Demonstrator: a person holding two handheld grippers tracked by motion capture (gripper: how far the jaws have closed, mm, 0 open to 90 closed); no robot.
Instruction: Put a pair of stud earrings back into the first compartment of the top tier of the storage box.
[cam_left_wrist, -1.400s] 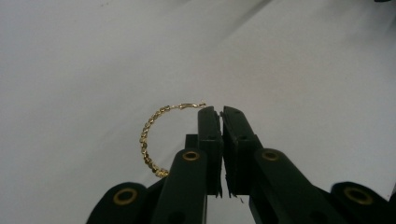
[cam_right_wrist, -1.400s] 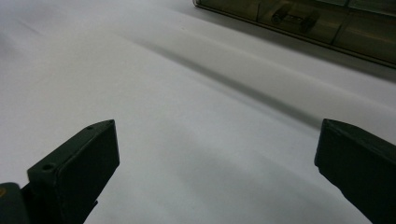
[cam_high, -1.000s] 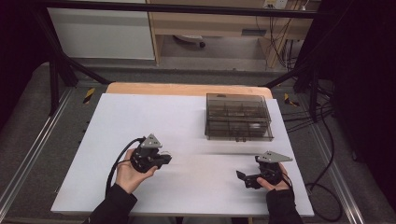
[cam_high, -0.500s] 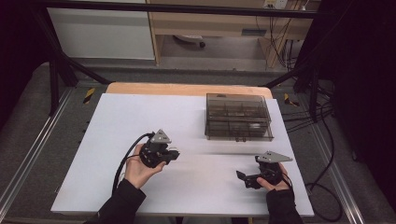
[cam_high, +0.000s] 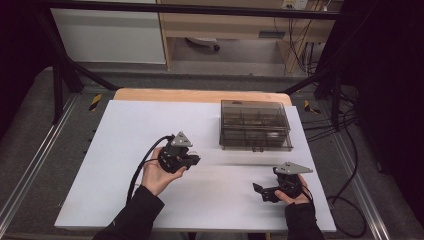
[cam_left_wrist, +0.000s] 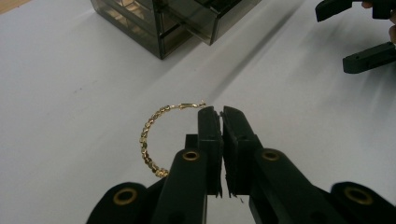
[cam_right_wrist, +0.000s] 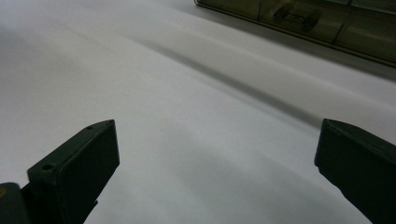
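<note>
Left gripper (cam_left_wrist: 221, 112): held in the person's left hand (cam_high: 155, 175) above the white table (cam_high: 125, 145), near its middle; the two black jaws are pressed almost together, pinching a gold hoop earring.
Earring (cam_left_wrist: 148, 140): a beaded gold ring hanging to the left of the jaws in the left gripper view, gripped at its clasp end, lifted off the table with white surface showing behind it.
Left cable (cam_high: 142, 167): a black loop trailing from the gripper down past the wrist and dark sleeve.
Right gripper (cam_high: 267, 192): resting low on the table near the front right edge, in the person's right hand (cam_high: 295, 195); its jaws stand wide apart with only bare table between them, as the right gripper view shows.
Box (cam_high: 255, 125): a smoky clear plastic organiser with small compartments, sitting on the far right part of the table, well apart from both grippers; in the left gripper view it lies ahead of the earring, and a drawer looks partly pulled out.
Table edge: a strip of bare wood (cam_high: 200, 95) runs along the far side.
</note>
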